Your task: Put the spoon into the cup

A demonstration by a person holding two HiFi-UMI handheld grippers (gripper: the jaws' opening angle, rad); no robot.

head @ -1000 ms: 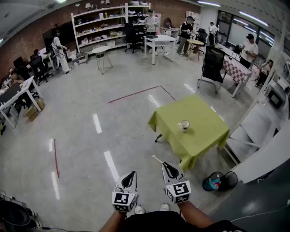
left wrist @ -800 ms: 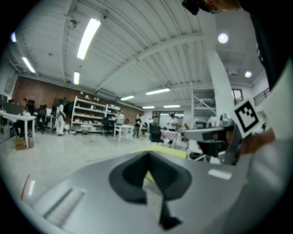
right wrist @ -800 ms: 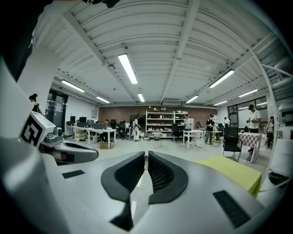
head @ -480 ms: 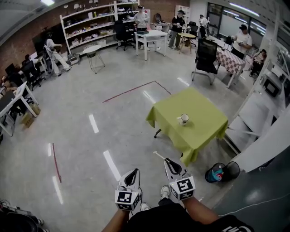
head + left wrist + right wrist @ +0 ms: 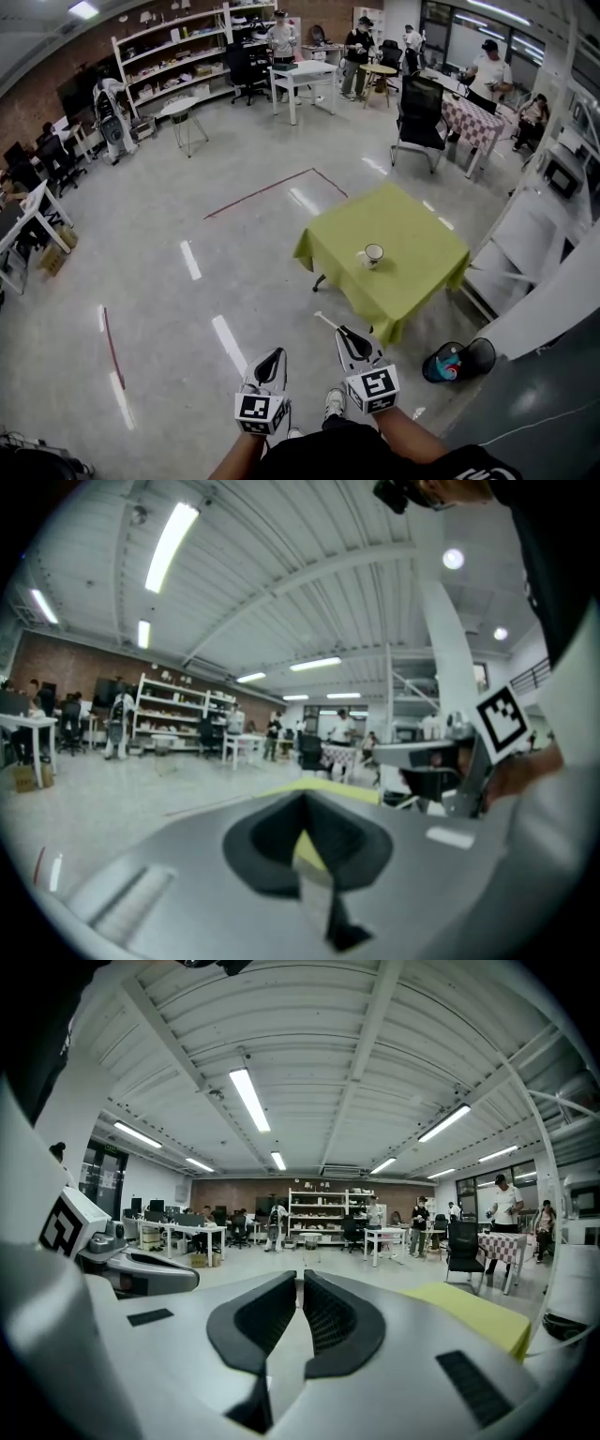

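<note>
Holding the spoon (image 5: 324,324) clamped in the right claw (image 5: 341,332), aiming toward the centre-frame cup (image 5: 372,254) for insertion, left claw (image 5: 275,356) idling pressed together.

1. A polished grey floor (image 5: 159,187) is reflecting ceiling strip lights (image 5: 248,1099).
2. Red tape lines (image 5: 262,191) are crossing it.
3. White shelves (image 5: 173,52) are standing against a brick wall (image 5: 42,94).
4. A green-clothed table (image 5: 422,244) is sitting near a black office chair (image 5: 419,108).

Cup (image 5: 372,254) on the table (image 5: 417,234) (chair (image 5: 419,112) well behind it).
</note>
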